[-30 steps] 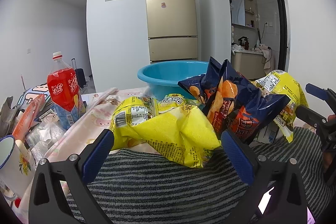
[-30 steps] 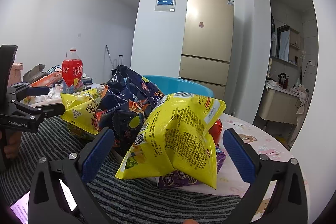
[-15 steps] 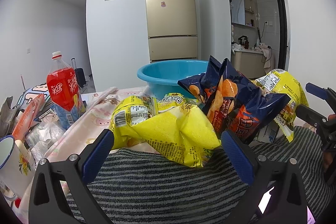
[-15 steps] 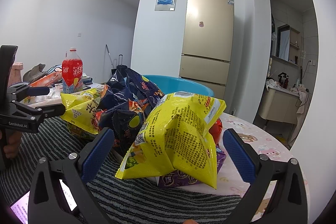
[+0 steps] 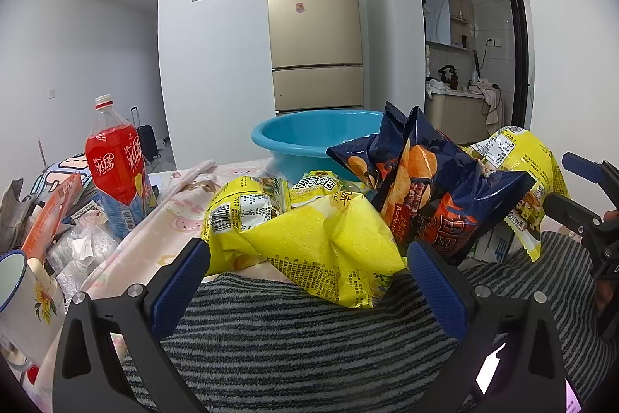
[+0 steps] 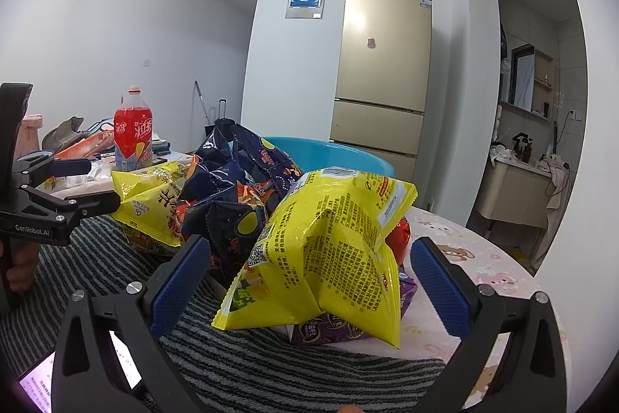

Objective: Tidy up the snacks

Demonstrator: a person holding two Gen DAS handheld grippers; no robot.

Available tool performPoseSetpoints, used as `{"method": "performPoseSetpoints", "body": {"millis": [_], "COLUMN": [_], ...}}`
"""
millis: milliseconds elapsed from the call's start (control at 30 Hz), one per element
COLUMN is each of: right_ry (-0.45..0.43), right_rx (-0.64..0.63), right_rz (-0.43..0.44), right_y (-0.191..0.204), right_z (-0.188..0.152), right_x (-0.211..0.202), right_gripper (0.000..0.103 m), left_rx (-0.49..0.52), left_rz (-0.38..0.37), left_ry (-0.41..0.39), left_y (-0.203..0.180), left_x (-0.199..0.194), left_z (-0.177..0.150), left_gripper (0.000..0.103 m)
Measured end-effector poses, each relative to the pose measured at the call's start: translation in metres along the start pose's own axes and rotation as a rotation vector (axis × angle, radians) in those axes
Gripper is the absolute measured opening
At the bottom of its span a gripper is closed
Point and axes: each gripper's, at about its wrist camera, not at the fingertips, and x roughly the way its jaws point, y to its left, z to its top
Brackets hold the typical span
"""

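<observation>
A heap of snack bags lies on the table. In the left wrist view a crumpled yellow bag [image 5: 321,250] lies nearest, dark blue chip bags [image 5: 429,196] lean behind it, and another yellow bag [image 5: 518,173] stands at the right. My left gripper [image 5: 307,281] is open and empty, just short of the near yellow bag. In the right wrist view a big yellow bag [image 6: 332,258] sits on a purple packet [image 6: 340,328], with dark blue bags [image 6: 236,196] behind. My right gripper [image 6: 309,281] is open and empty in front of it.
A blue basin [image 5: 313,138] stands behind the heap. A red drink bottle [image 5: 116,165], a white mug [image 5: 23,297] and clutter fill the left side. A striped grey cloth [image 5: 309,335] covers the near table. A gold fridge [image 5: 315,26] stands by the far wall.
</observation>
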Motion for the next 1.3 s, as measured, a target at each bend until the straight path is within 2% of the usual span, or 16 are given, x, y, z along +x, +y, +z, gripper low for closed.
{"method": "performPoseSetpoints", "body": {"millis": [1300], "right_ry": [0.006], "right_rx": [0.013], "right_rz": [0.001], "right_y": [0.0009], "right_z": [-0.0026], "right_x": [0.0039], "right_gripper": [0.103], "left_rx": [0.002], "left_rz": [0.0], "left_ry": [0.004], "left_y": [0.0003], "left_x": [0.0026], "left_z": [-0.001], "left_gripper": [0.103]}}
